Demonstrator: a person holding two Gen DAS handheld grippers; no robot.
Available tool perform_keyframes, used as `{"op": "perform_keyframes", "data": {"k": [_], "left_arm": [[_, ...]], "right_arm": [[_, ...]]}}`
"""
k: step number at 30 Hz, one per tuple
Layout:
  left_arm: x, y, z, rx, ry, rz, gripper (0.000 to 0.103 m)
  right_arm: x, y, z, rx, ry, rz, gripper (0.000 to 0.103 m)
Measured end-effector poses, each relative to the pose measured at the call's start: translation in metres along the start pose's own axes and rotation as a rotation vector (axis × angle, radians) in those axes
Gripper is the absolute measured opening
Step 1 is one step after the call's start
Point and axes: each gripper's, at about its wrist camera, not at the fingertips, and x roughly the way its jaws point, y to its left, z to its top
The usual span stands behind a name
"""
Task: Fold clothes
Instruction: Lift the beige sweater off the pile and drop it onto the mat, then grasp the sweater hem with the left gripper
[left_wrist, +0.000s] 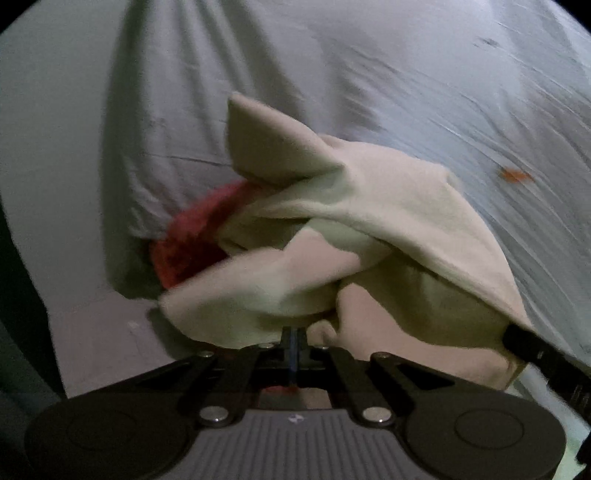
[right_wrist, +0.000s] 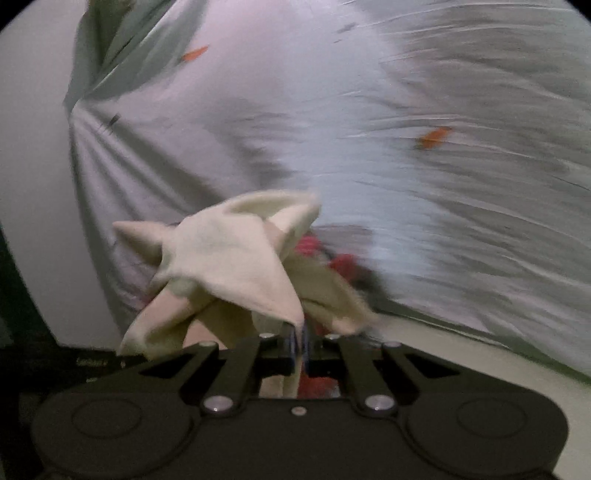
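Above a bed covered with a pale grey sheet (left_wrist: 406, 74), a cream cloth (left_wrist: 369, 221) is held bunched between the two grippers. In the left wrist view, the left gripper (left_wrist: 293, 339) is seen with its jaws brought fully together, a lower edge of the cloth pinched between them. The cloth rises from there in loose folds, with one pointed corner standing up. Behind its left side a red garment (left_wrist: 192, 243) is partly hidden, lying at the corner of the bed. At the right edge of that view the black tip of the right gripper (left_wrist: 517, 341) is seen at another edge of the same cloth. In the right wrist view, the right gripper (right_wrist: 300, 338) is likewise closed, a point of the cream cloth (right_wrist: 229, 258) being clamped between its jaws. Small orange marks (right_wrist: 432, 137) are seen on the sheet (right_wrist: 443, 240), which is smeared by motion blur.
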Motion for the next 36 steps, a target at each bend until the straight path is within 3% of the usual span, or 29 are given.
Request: {"op": "perform_keyframes", "data": {"k": [7, 11, 17, 19, 23, 29, 33, 36], "left_arm": [[-0.041, -0.078, -0.077, 0.111, 0.079, -0.136, 0.000], [-0.057, -0.122, -0.133, 0.141, 0.184, -0.196, 0.000], [-0.079, -0.178, -0.196, 0.230, 0.296, -0.263, 0.000], [-0.083, -0.190, -0.212, 0.243, 0.334, -0.270, 0.002], [-0.094, -0.205, -0.235, 0.287, 0.358, -0.271, 0.002], [-0.102, -0.204, -0.240, 0.306, 0.356, -0.259, 0.003], [-0.100, -0.202, -0.235, 0.300, 0.353, -0.260, 0.003], [-0.095, -0.199, -0.234, 0.290, 0.375, -0.271, 0.009]], "right_arm": [[-0.119, -0.118, -0.049, 0.150, -0.026, -0.300, 0.004], [-0.194, -0.200, -0.106, 0.212, 0.094, -0.545, 0.004], [-0.294, -0.279, -0.199, 0.396, 0.297, -0.792, 0.005], [-0.315, -0.287, -0.213, 0.433, 0.317, -0.814, 0.007], [-0.334, -0.292, -0.213, 0.437, 0.296, -0.798, 0.028], [-0.330, -0.276, -0.201, 0.326, 0.265, -0.759, 0.029], [-0.316, -0.266, -0.196, 0.306, 0.270, -0.740, 0.036], [-0.314, -0.258, -0.195, 0.278, 0.276, -0.756, 0.040]]}}
